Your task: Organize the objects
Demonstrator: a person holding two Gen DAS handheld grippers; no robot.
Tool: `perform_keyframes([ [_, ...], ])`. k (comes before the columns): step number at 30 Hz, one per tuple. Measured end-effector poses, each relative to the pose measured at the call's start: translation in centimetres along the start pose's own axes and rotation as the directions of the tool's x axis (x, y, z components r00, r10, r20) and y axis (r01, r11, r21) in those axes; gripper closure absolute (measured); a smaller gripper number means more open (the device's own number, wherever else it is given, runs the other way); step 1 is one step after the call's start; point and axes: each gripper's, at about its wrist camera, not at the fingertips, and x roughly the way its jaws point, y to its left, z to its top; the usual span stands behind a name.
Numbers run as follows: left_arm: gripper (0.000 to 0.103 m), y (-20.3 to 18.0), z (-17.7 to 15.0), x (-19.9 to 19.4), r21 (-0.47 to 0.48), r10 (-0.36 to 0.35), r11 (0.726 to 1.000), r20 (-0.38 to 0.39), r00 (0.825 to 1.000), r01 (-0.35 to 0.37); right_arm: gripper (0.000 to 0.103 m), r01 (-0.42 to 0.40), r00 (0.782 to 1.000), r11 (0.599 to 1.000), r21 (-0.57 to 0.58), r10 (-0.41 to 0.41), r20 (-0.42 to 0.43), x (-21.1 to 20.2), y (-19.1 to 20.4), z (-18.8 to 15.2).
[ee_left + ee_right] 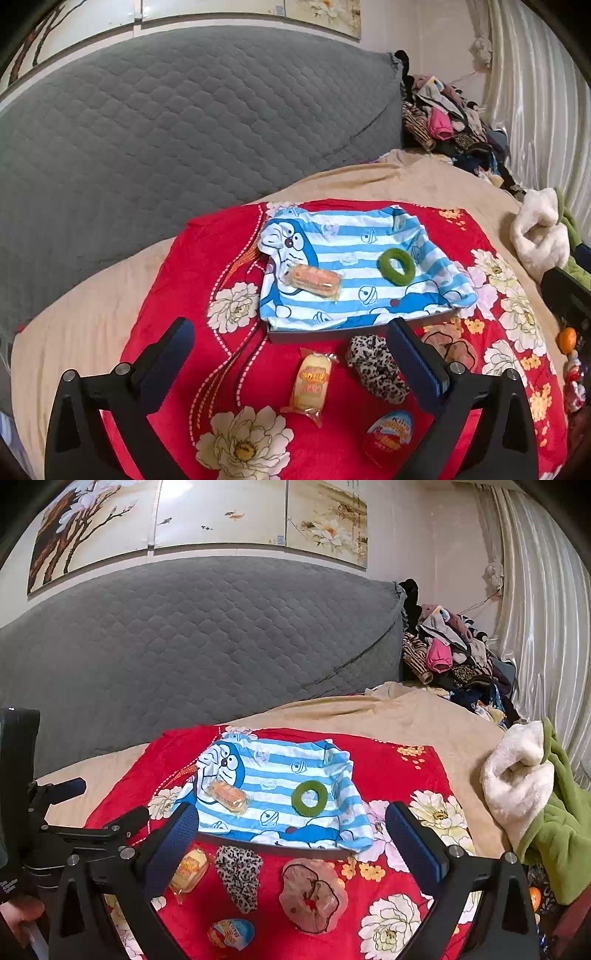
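Observation:
A blue-striped cartoon cloth (354, 236) lines a shallow grey tray (332, 334) on the red flowered blanket (207, 258). On the cloth lie a wrapped orange snack (314, 280) and a green ring (396, 266). In front of the tray lie a wrapped yellow cake (312, 384), a leopard scrunchie (376, 365), a pink-brown scrunchie (313, 895) and a red egg-shaped sweet (391, 432). My left gripper (290, 326) hangs open and empty over the cake and the tray's near edge. My right gripper (291, 810) is open and empty above the scrunchies.
A grey quilted headboard (184, 129) rises behind the bed. Clothes are piled (454, 657) at the back right beside a pale curtain (543, 609). A white and green fleece (528, 794) lies at the right. A hand (22, 912) holds the left gripper's handle.

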Motion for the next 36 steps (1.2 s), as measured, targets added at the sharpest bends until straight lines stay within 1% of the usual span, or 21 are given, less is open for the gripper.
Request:
perform_keyframes([
  [14,0.000,0.2,-2.3,-2.4,0.004,-0.007,1.000,-0.004,1.000,0.007,0.001,-0.005,1.000,1.000,0.000,0.005,0.018,-3.4,0.0,-1.5],
  [27,0.000,-0.2,-4.7,-5.2,0.040,-0.003,0.999,0.008,1.000,0.003,0.001,0.006,0.999,1.000,-0.008,-0.006,0.038,-6.4,0.1,-2.4],
  [36,0.000,0.3,-5.7,-7.2,0.033,-0.005,0.999,0.019,1.000,0.005,0.001,0.014,0.999,1.000,-0.015,-0.013,0.046,-8.5,0.3,-3.4],
])
